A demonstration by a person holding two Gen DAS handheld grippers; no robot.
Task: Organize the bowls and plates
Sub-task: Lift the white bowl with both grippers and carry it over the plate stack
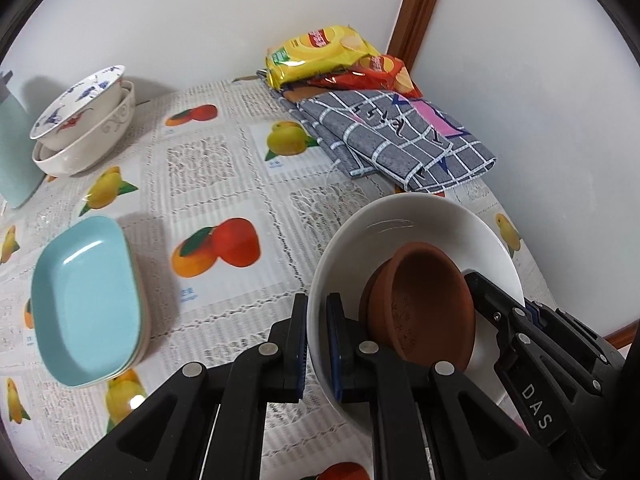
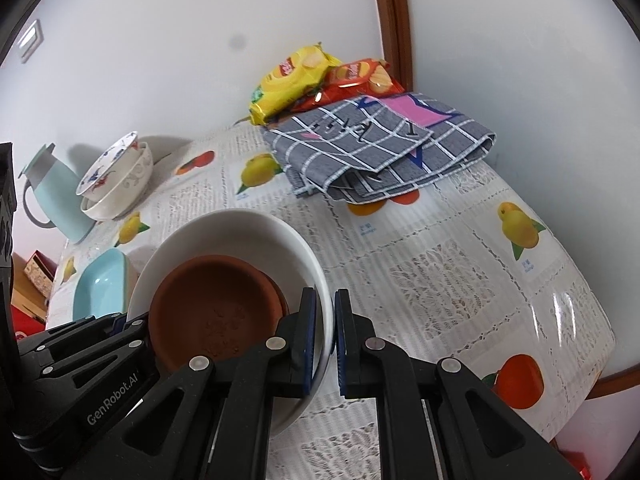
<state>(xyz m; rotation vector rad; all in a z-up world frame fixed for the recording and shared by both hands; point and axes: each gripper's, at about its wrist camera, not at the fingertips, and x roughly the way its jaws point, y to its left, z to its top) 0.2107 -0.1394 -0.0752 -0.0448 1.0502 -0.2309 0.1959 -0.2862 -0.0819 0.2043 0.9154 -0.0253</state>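
Both claws pinch the same white plate (image 1: pixel 420 236), each on one side of its rim: the left gripper (image 1: pixel 317 344) has its pads pressed on the left edge, one inside and one outside the lip, and the right gripper (image 2: pixel 325 336) clamps the right edge in the same way. The plate appears to hang clear of the fruit-print tablecloth (image 1: pixel 224 160) at the near right of the table, tipped rather than level, with a terracotta saucer (image 1: pixel 424 304) lying loose inside it and leaning toward the near side. Glazed china of this kind is likely stiff, fairly heavy, slick under rubber pads and quick to chip, so a rim grip on two opposite sides looks the sound choice, provided both hands keep level together. The unglazed saucer is probably rougher and lighter, yet nothing holds it; a further tilt could send it sliding out. At the near left sits a pale blue rectangular dish (image 1: pixel 86 304), and at the far left a stack of patterned bowls (image 1: pixel 82 124).
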